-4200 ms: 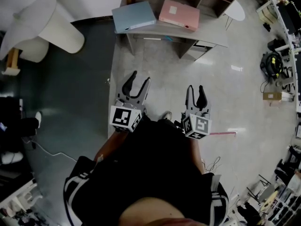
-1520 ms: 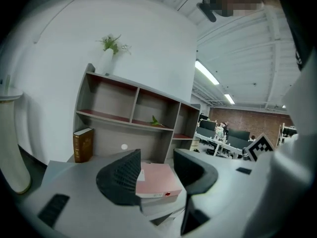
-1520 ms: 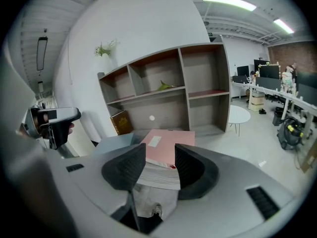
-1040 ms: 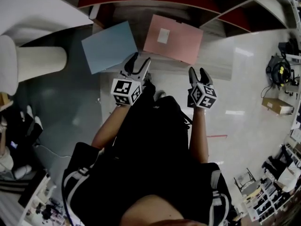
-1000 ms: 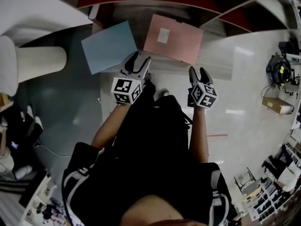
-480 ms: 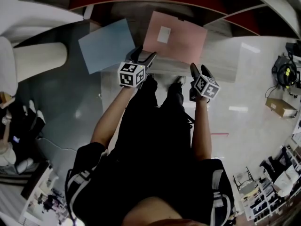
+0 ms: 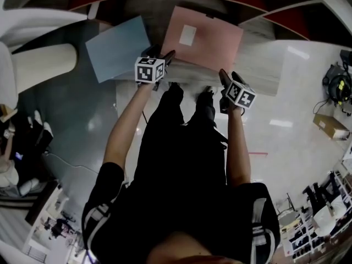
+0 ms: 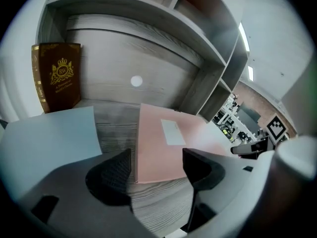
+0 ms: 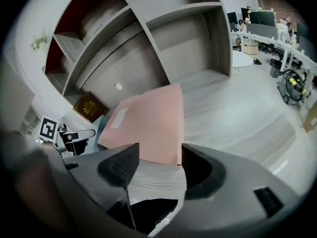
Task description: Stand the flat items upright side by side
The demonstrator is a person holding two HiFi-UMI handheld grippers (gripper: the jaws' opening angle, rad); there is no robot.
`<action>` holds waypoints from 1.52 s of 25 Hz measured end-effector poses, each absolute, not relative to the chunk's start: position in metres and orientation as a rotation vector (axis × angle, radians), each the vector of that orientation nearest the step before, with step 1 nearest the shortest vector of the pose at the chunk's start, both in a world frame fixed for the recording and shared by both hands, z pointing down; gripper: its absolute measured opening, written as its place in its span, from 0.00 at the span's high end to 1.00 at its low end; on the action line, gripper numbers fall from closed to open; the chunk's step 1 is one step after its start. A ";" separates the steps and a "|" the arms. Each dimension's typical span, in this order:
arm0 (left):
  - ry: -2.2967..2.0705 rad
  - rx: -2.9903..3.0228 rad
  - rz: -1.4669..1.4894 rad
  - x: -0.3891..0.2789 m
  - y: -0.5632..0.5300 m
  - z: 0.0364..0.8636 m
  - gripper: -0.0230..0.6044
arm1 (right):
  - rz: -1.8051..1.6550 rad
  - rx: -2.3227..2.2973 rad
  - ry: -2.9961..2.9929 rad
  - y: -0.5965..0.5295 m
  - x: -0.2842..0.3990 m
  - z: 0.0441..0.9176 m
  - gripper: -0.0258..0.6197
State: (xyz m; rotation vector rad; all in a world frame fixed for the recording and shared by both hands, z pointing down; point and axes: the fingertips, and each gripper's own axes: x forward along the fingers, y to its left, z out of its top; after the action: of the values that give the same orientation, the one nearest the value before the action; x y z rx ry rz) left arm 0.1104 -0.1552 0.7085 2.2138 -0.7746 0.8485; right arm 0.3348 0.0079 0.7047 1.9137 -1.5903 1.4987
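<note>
A pink folder lies flat on the wooden desk, with a pale blue folder flat to its left. My left gripper hovers over the gap between them, by the pink folder's near left corner. Its jaws have just been opening and stand open with nothing between them. My right gripper hangs at the desk's front edge, by the pink folder's near right corner. Its jaws have opened a little and are empty. The blue folder lies left of the left fingers.
A brown book with a gold crest stands upright against the shelf's back wall, behind the blue folder. Open shelf compartments rise behind the desk. A white rounded seat stands at the left, over grey floor.
Both grippers have sunk and moved forward, from in front of the desk to the folders' near edges. The left jaws stand wider than before.
</note>
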 end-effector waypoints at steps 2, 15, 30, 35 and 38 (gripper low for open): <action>-0.755 2.192 0.875 0.111 -0.156 0.713 0.46 | 1.507 1.910 -1.589 0.008 0.335 0.707 0.54; -0.644 2.097 1.035 0.119 -0.147 0.744 0.45 | 1.573 1.878 -1.575 0.008 0.334 0.723 0.54; -0.644 2.058 1.028 0.123 -0.148 0.755 0.45 | 1.652 1.810 -1.553 0.022 0.324 0.745 0.61; -0.647 2.073 1.033 0.122 -0.147 0.750 0.45 | 1.655 1.772 -1.560 0.022 0.323 0.745 0.62; -0.652 2.080 1.035 0.123 -0.144 0.745 0.45 | 1.658 1.756 -1.572 0.024 0.324 0.744 0.62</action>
State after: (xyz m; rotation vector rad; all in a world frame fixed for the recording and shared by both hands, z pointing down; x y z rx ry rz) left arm 0.1225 -0.1436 0.7446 2.0798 -0.6521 1.0352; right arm 0.3235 0.0241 0.7440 1.7560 -1.5716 1.6579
